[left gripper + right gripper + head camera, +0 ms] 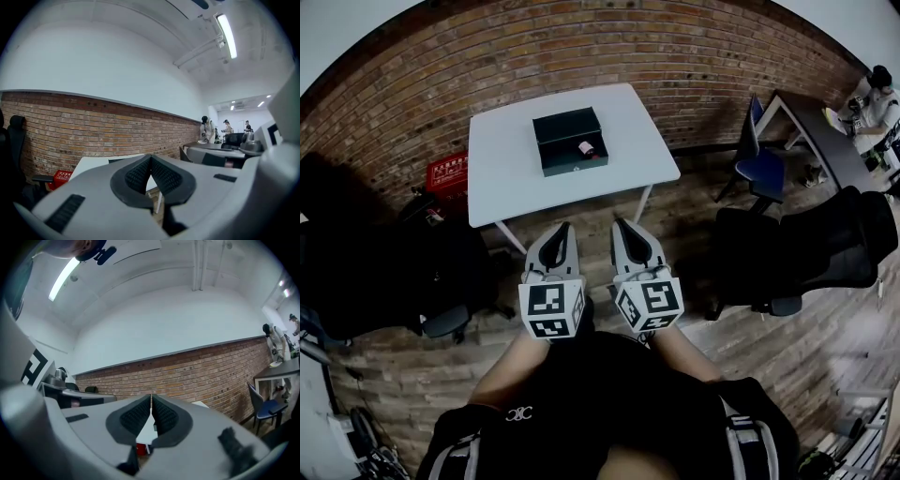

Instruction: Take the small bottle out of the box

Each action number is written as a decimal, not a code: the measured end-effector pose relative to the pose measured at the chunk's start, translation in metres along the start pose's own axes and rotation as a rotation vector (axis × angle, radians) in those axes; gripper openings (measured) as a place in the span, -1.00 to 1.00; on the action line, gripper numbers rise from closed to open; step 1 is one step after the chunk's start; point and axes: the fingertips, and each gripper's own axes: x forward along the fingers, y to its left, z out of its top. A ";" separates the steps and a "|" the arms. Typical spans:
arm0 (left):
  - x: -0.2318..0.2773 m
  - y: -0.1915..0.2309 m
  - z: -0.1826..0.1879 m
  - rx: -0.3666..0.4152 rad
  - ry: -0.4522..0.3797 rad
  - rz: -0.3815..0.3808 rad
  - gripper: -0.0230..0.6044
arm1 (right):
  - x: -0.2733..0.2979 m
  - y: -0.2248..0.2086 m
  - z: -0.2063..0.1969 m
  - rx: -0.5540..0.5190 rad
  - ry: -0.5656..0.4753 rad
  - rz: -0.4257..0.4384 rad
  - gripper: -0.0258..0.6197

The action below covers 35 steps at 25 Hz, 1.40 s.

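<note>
Bottle (586,148) | seemingly in box (567,127) | far beyond right hand-held gripper (622,225)

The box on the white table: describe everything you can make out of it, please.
The box is a dark, flat, rectangular case, blackish green with a matte look. It appears to be open, with its lid tipped back on the far side and the tray facing up. It sits flat on the white table, around the middle of the tabletop and slightly skewed to the table's edges. A small bottle with red on it lies inside the tray, toward its right end. Nothing else touches the box. Finer detail is too small to tell.
</note>
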 end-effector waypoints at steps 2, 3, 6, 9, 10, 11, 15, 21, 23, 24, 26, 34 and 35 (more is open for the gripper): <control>0.013 0.006 -0.001 -0.001 0.001 -0.006 -0.89 | 0.013 -0.004 -0.004 0.001 0.009 -0.003 -0.82; 0.020 0.009 0.000 -0.002 -0.001 -0.009 -0.89 | 0.019 -0.006 -0.005 -0.002 0.013 -0.004 -0.82; 0.043 0.020 0.005 -0.011 -0.008 -0.014 -0.89 | 0.041 -0.013 -0.006 -0.027 0.020 -0.006 -0.82; 0.068 0.031 0.009 -0.013 -0.007 -0.023 -0.89 | 0.065 -0.022 -0.004 -0.040 0.021 -0.011 -0.82; 0.077 0.035 0.009 -0.015 -0.003 -0.028 -0.89 | 0.074 -0.025 -0.003 -0.038 0.023 -0.014 -0.82; 0.086 0.039 0.010 -0.019 0.002 -0.034 -0.89 | 0.083 -0.028 -0.003 -0.035 0.026 -0.017 -0.82; 0.121 0.058 0.021 -0.039 0.019 -0.051 -0.89 | 0.122 -0.040 0.000 -0.022 0.042 -0.025 -0.82; 0.171 0.090 0.032 -0.044 0.036 -0.066 -0.89 | 0.181 -0.052 0.002 -0.016 0.063 -0.031 -0.82; 0.188 0.101 0.033 -0.049 0.040 -0.071 -0.89 | 0.201 -0.055 0.000 -0.016 0.074 -0.031 -0.82; 0.196 0.107 0.034 -0.052 0.043 -0.074 -0.89 | 0.211 -0.057 -0.001 -0.017 0.079 -0.031 -0.82; 0.212 0.120 0.036 -0.058 0.049 -0.080 -0.89 | 0.232 -0.059 -0.001 -0.022 0.088 -0.032 -0.82; 0.265 0.174 0.040 -0.105 0.074 -0.090 -0.89 | 0.309 -0.059 -0.003 -0.040 0.136 -0.033 -0.82; 0.270 0.178 0.038 -0.109 0.078 -0.093 -0.89 | 0.315 -0.060 -0.006 -0.042 0.146 -0.034 -0.82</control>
